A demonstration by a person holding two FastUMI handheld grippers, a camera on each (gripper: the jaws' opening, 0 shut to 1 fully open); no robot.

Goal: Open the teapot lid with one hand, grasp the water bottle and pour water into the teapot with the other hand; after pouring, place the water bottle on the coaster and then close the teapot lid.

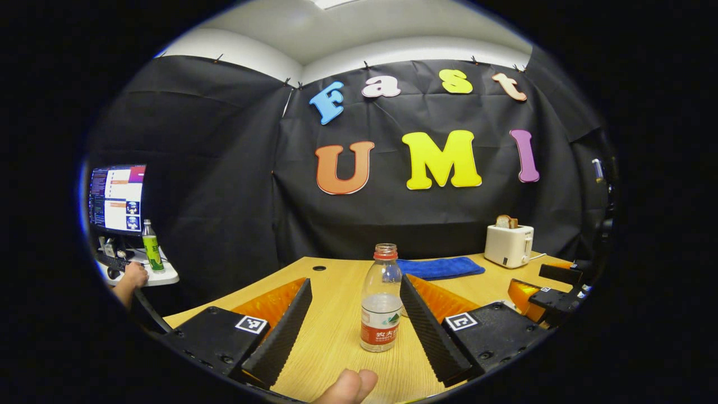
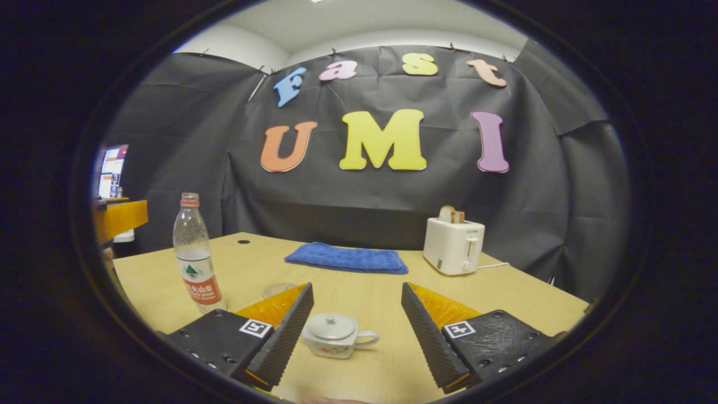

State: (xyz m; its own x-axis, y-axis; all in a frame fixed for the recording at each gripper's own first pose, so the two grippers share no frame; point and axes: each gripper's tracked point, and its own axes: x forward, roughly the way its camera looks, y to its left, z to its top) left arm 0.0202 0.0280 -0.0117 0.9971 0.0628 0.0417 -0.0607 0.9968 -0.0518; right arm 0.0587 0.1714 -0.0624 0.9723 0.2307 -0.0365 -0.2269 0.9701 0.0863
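Clear plastic bottle (image 1: 381, 300), one, uncapped, partly filled, between spread left gripper (image 1: 355, 331) fingers. One lidded teapot (image 2: 332, 335); right gripper (image 2: 357, 336) agape, touching nothing.

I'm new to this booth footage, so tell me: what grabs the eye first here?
A clear water bottle, uncapped, stands on the wooden table between the open left gripper. The white teapot, lid on, sits between the open right gripper. Behind are a blue towel and a toaster.

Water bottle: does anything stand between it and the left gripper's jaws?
Nothing visible does. The water bottle stands upright on the table, uncapped, between the open jaws of the left gripper, with bare wood on both sides.
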